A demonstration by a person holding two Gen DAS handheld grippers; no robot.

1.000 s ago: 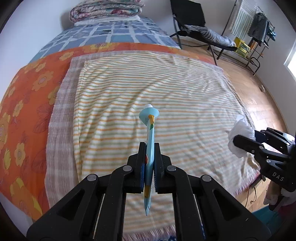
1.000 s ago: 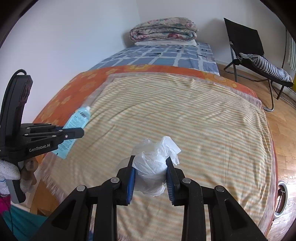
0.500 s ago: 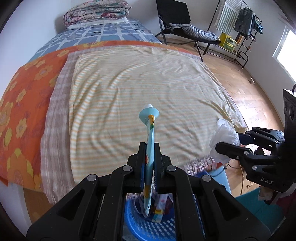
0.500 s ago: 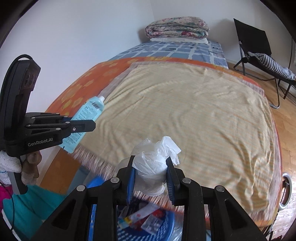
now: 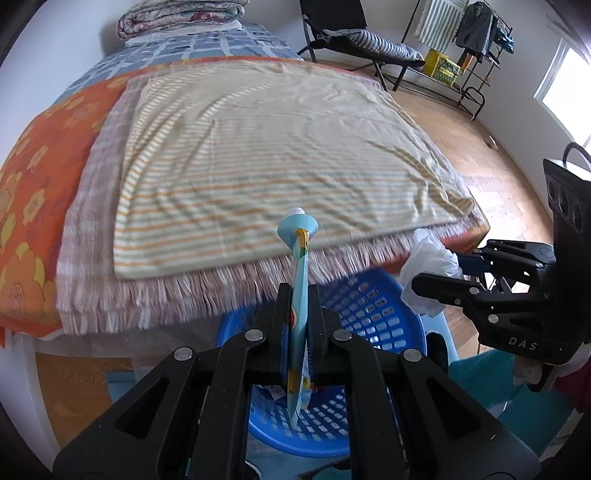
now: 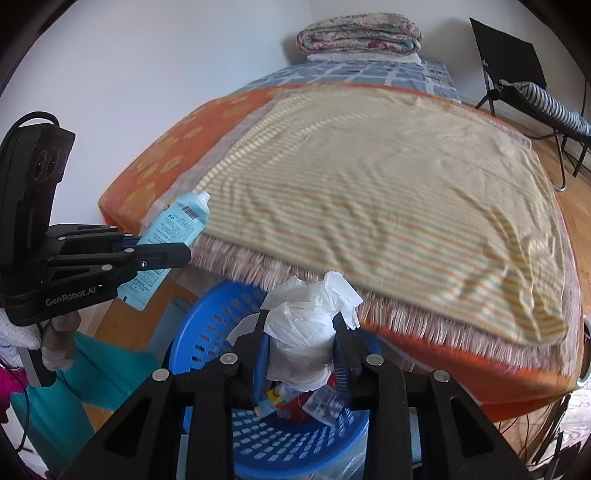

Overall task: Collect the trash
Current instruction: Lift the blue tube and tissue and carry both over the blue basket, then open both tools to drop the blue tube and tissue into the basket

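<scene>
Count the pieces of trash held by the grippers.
2: a light-blue tube in the left gripper, and a crumpled white plastic bag in the right gripper, both above the blue basket.

I see the bed [image 5: 44,177] under an orange flowered cover, a fringed checked blanket [image 5: 88,229] on it, and a striped cloth [image 5: 258,147] spread on top. Folded quilts [image 6: 360,33] sit at its far end. A blue basket [image 6: 207,332] stands on the floor [image 5: 491,166] at its foot.

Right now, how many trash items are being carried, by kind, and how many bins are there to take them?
Flattened light-blue tube: 1
Crumpled white plastic bag: 1
Blue perforated basket: 1
Total: 3
</scene>
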